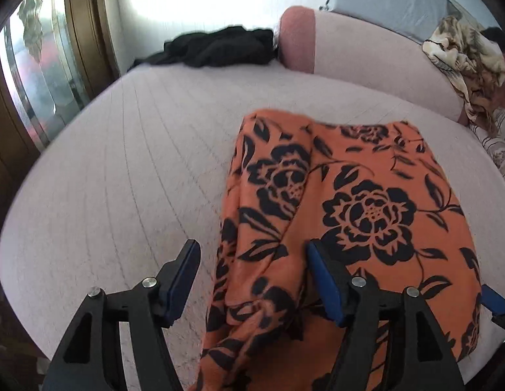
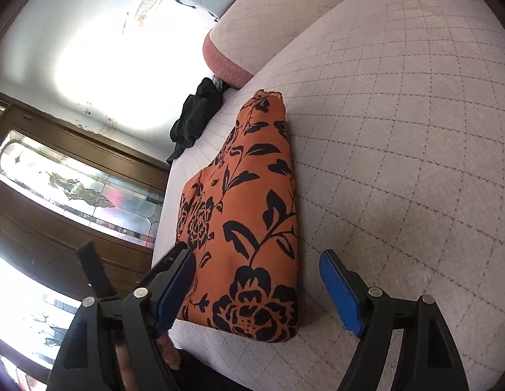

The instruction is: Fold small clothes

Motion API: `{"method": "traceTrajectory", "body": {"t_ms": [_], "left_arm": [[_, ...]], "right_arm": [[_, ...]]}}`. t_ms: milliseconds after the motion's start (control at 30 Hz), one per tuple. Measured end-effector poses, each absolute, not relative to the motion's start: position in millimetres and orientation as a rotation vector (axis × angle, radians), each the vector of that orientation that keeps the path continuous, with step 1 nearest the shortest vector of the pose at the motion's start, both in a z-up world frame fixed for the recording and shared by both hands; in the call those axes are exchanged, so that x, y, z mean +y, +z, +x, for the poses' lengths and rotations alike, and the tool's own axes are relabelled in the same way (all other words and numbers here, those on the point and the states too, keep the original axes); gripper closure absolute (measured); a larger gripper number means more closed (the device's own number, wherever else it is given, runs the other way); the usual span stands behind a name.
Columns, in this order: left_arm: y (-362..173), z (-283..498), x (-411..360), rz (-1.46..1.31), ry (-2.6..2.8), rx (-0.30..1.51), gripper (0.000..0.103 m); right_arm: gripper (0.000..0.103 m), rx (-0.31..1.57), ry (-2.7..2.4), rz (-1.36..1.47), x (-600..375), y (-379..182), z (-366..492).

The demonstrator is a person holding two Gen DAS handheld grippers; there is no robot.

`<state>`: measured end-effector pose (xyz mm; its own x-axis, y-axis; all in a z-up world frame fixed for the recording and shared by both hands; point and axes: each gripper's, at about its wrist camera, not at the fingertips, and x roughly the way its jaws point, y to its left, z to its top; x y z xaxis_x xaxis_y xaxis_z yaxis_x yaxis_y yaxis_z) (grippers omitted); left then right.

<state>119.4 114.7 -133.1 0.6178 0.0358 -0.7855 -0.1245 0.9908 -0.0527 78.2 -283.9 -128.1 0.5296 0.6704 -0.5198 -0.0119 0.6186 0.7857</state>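
An orange garment with black flowers (image 1: 366,202) lies folded on the pale quilted cushion (image 1: 122,179). My left gripper (image 1: 252,257) hovers open over the garment's near left edge. Its right finger (image 1: 320,270) is above the cloth and its left finger (image 1: 187,267) is above bare cushion, with a bunched fold between them and no pad pressing on it. In the right wrist view the same garment (image 2: 249,215) stretches away as a long strip. My right gripper (image 2: 257,264) stands open above its near end, with neither pad touching the cloth.
A crumpled black garment (image 1: 219,47) lies at the cushion's far edge beside a pink-ended bolster (image 1: 298,39). A beige patterned cloth (image 1: 470,62) is heaped at the far right. A wooden door with leaded glass (image 2: 79,189) stands past the cushion's left edge.
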Motion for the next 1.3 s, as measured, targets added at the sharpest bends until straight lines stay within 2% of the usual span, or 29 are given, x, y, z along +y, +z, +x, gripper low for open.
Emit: {"method": "traceTrajectory", "body": {"t_ms": [33,167,200,233,333,400,467,500,533,567,700,800,833,867,900,1000,1067,1167,1233,1267,1300], "left_arm": [[-136,118,122,-0.151,0.086,0.893,0.027],[-139,120,132,-0.193,0.068,0.912,0.026],[-139,119,134,-0.208,0.067,0.916,0.026],[-140,120,137,-0.226,0.061,0.922,0.026],[-144,121,143,-0.27,0.043,0.935,0.025],[-146,122,141,-0.268,0.036,0.943,0.025],[-146,123,140,-0.261,0.039,0.941,0.025],[-144,120,141,-0.257,0.039,0.938,0.025],[-144,119,140,-0.256,0.039,0.936,0.025],[-144,119,140,-0.258,0.04,0.935,0.025],[-144,120,134,-0.27,0.041,0.94,0.025],[-144,121,135,-0.271,0.04,0.94,0.024],[-143,119,137,-0.272,0.038,0.94,0.024],[-144,119,138,-0.273,0.038,0.94,0.024],[-144,119,139,-0.275,0.038,0.94,0.024],[-145,120,140,-0.28,0.035,0.942,0.023],[-145,120,139,-0.267,0.035,0.944,0.022],[-144,119,140,-0.26,0.043,0.938,0.021],[-145,120,142,-0.271,0.039,0.941,0.021],[-145,120,141,-0.271,0.04,0.941,0.021],[-145,120,141,-0.269,0.042,0.941,0.021]], "right_arm": [[0.02,0.958,0.483,0.812,-281,-130,87],[0.023,1.109,0.556,0.808,-256,-153,117],[0.041,1.111,0.587,0.773,-247,-151,119],[0.065,1.085,0.573,0.66,-238,-139,116],[0.071,0.996,0.505,0.49,-224,-107,103],[0.07,1.016,0.442,0.297,-207,-114,97],[0.063,1.069,0.424,0.332,-211,-141,96],[0.053,1.067,0.451,0.424,-222,-142,96],[0.037,1.084,0.458,0.508,-233,-142,98],[0.032,1.071,0.457,0.583,-244,-138,98],[0.025,0.974,0.446,0.763,-281,-123,114],[0.022,1.047,0.5,0.87,-277,-140,145],[0.025,1.099,0.53,0.903,-271,-152,156],[0.031,1.134,0.534,0.906,-263,-159,162],[0.066,1.138,0.521,0.838,-256,-156,164],[0.072,1.048,0.465,0.545,-227,-121,147],[0.072,1.064,0.408,0.416,-215,-128,146],[0.063,1.081,0.439,0.599,-232,-142,154],[0.04,1.038,0.447,0.693,-243,-136,153],[0.036,1.003,0.451,0.72,-249,-132,153],[0.027,0.98,0.456,0.751,-254,-130,157]]}}
